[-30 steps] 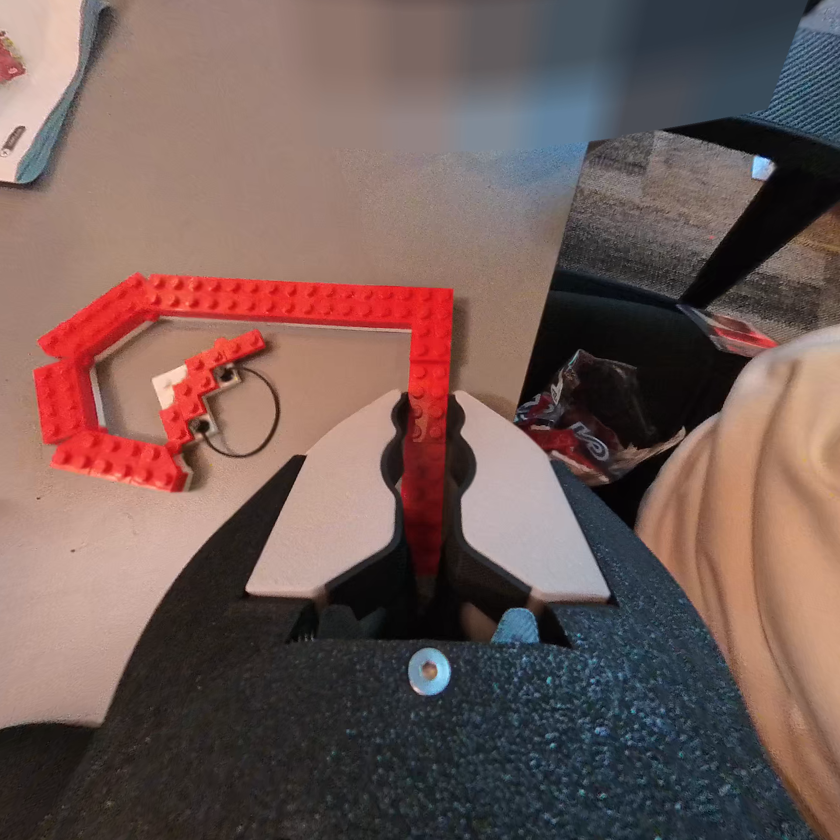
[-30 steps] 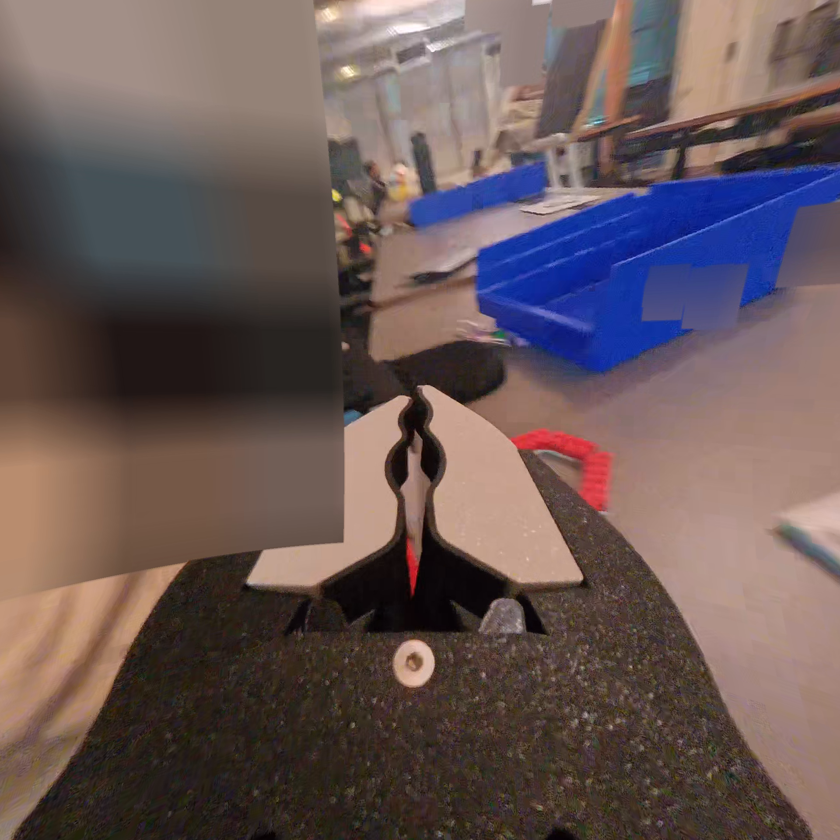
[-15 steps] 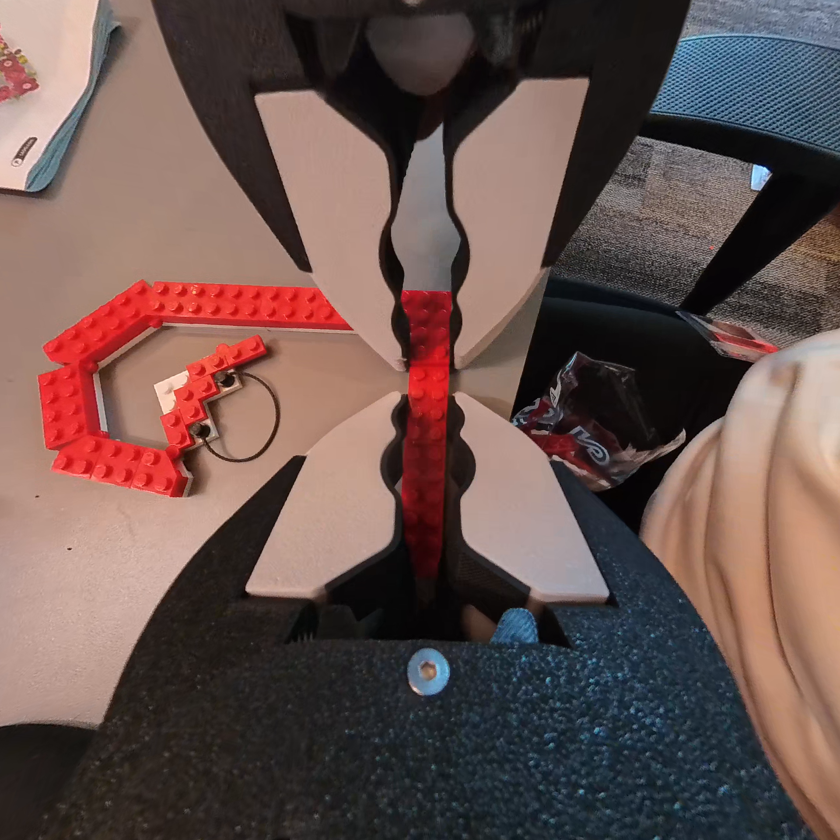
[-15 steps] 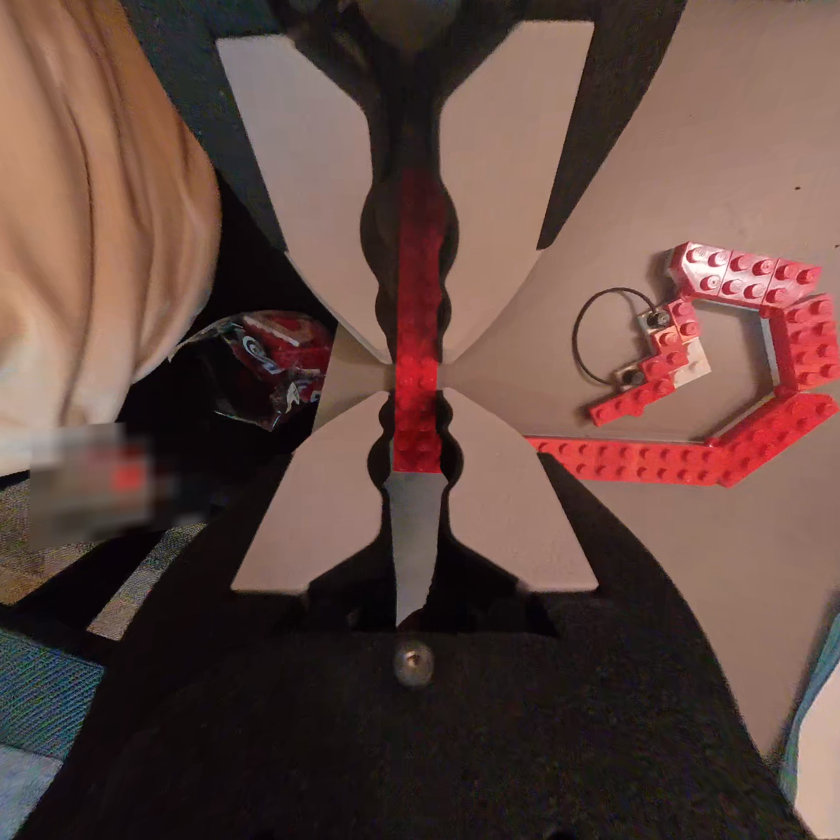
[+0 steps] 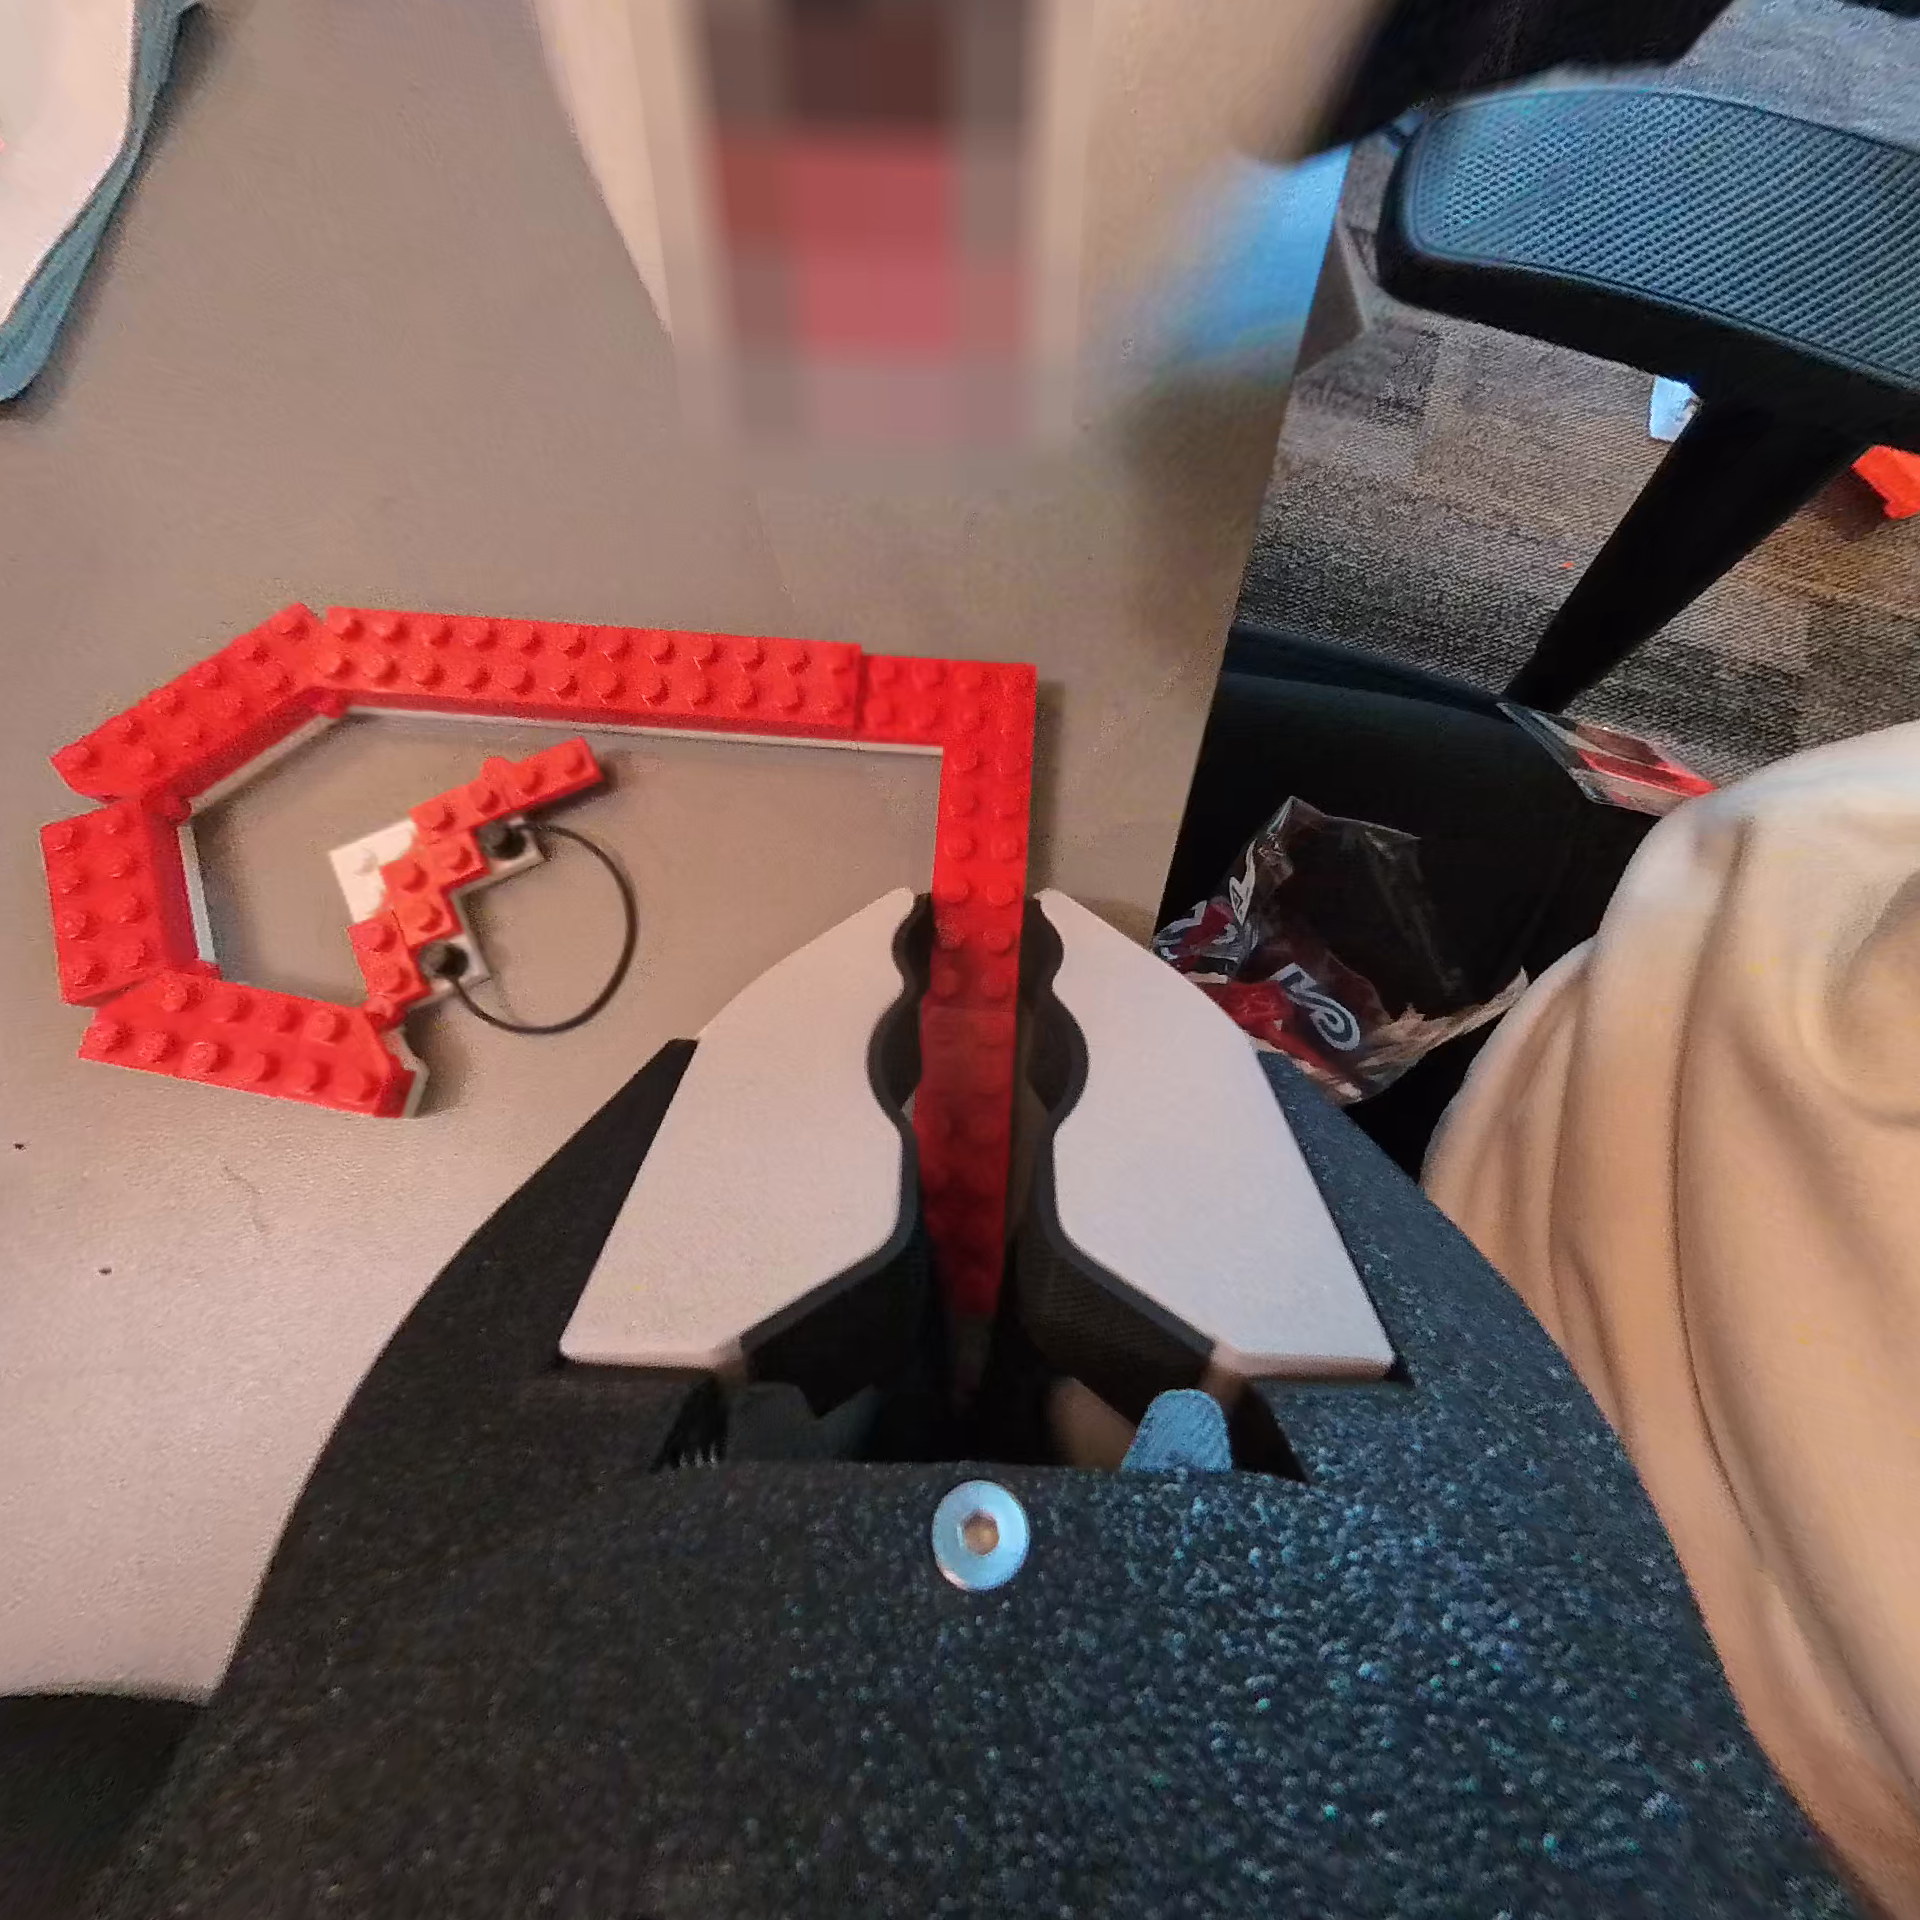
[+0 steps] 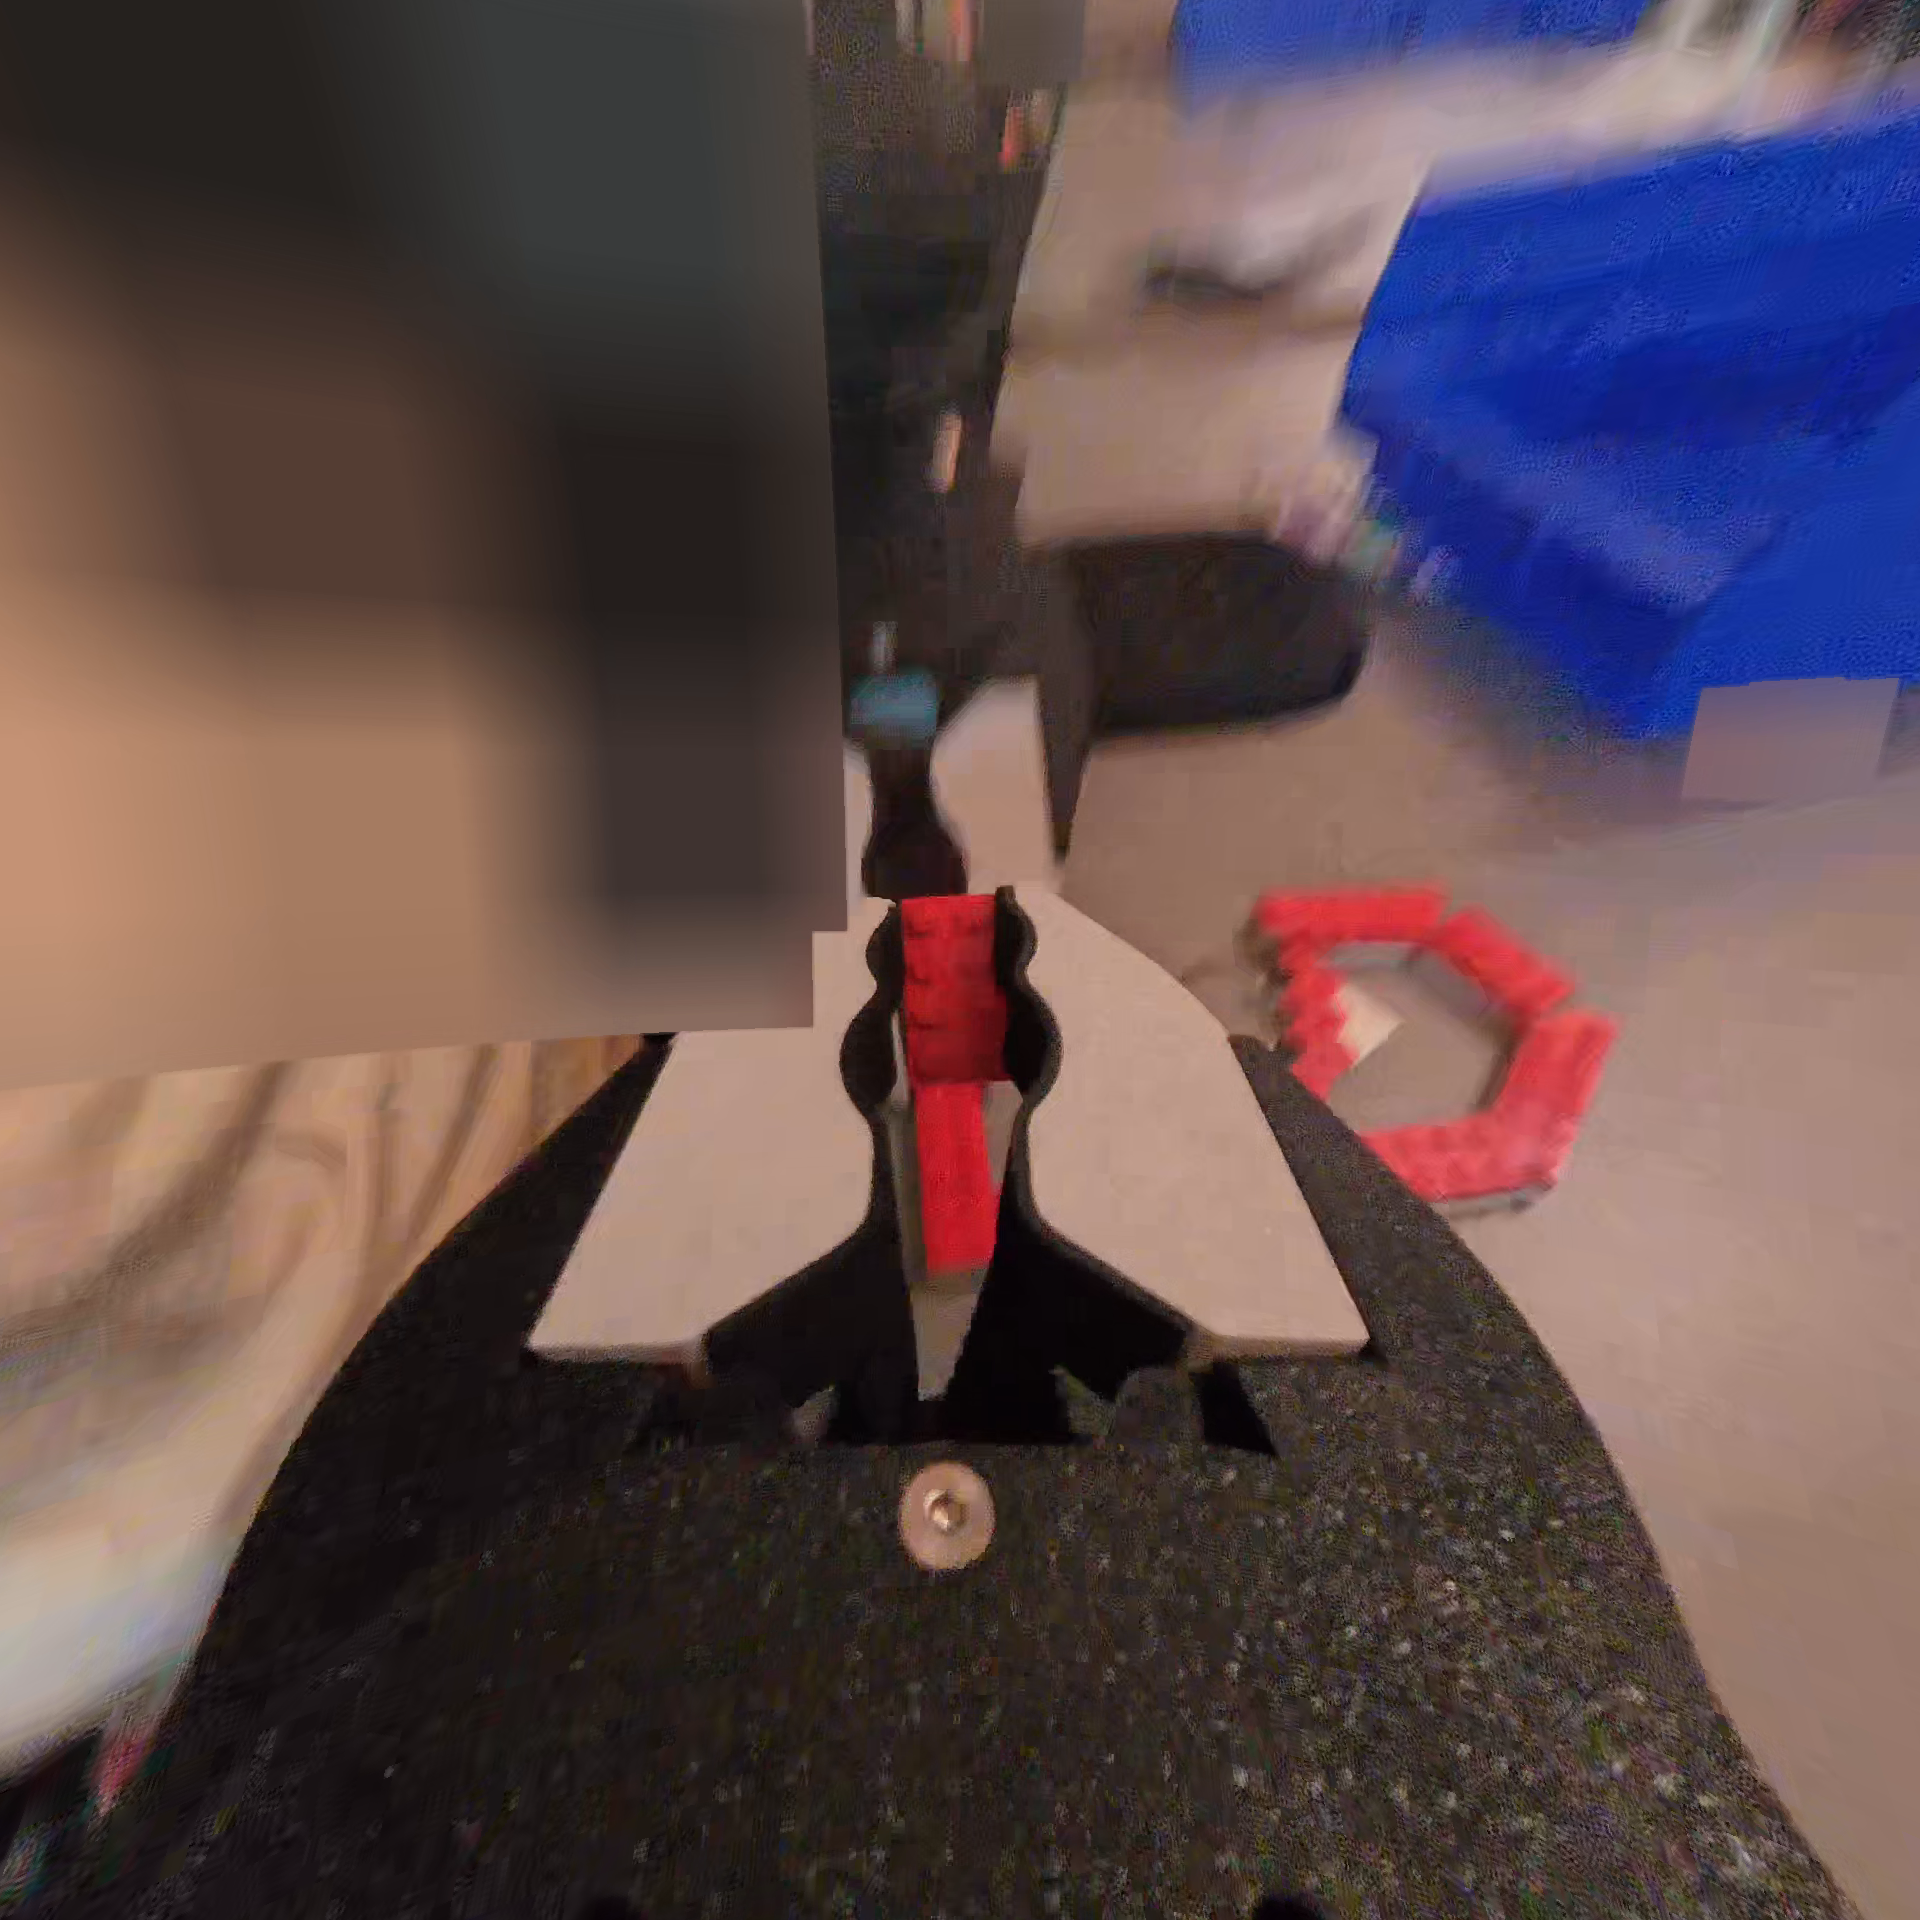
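Observation:
A red brick frame (image 5: 582,675) with a grey underlayer lies on the grey table (image 5: 416,416). My left gripper (image 5: 977,904) is shut on the frame's right arm near the table's edge. Inside the frame lies a small stepped red, white and grey piece (image 5: 447,883) with a black band loop (image 5: 613,935). My right gripper (image 6: 951,899) is raised off the table and shut on a red studded plate (image 6: 951,987), which fills the gap up to the fingertips. The frame shows blurred to its right (image 6: 1455,1039).
A dark snack wrapper (image 5: 1299,966) lies just off the table's right edge, by a cream sleeve (image 5: 1714,1143). A black mesh chair (image 5: 1662,229) stands over carpet behind. A booklet (image 5: 52,156) lies at far left. Blue bins (image 6: 1662,416) stand at the back.
Half a second ago my right gripper met the left tip to tip over the frame's arm. It has since swung up and away. My left gripper has kept its hold.

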The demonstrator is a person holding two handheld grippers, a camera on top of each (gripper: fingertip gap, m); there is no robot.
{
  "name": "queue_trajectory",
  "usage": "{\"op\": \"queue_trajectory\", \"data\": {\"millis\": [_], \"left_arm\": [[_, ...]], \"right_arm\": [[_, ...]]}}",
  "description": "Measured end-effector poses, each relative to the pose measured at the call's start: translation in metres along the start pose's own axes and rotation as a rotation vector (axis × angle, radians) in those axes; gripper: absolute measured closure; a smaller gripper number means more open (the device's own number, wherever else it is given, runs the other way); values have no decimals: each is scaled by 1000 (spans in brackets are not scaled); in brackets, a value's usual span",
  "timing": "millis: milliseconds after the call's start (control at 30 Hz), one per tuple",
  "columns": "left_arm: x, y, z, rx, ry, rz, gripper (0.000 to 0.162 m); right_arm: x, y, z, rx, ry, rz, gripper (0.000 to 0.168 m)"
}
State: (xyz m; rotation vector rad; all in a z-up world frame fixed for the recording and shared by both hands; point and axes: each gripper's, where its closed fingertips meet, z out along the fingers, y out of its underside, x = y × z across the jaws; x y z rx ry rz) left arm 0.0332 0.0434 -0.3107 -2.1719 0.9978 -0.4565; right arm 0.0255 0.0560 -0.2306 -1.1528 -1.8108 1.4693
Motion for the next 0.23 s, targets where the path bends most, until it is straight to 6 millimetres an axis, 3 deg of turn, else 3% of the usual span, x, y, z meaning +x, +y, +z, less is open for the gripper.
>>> {"op": "queue_trajectory", "data": {"millis": [33, 67, 133, 200, 233], "left_arm": [[0, 0, 0, 1, 1, 5, 144], [0, -1, 0, 3, 1, 5, 144], [-1, -1, 0, 10, -4, 8, 145], [-2, -3, 1, 21, -24, -9, 145], [-3, -4, 1, 28, -38, -5, 145]], "right_arm": [[13, -34, -23, 140, 66, 9, 153], [22, -34, -34, 52, 143, -57, 152], [15, -11, -35, -146, 109, -75, 152], [3, -14, -38, -132, 64, -84, 152], [-1, -26, -41, -48, 36, -52, 152]]}}
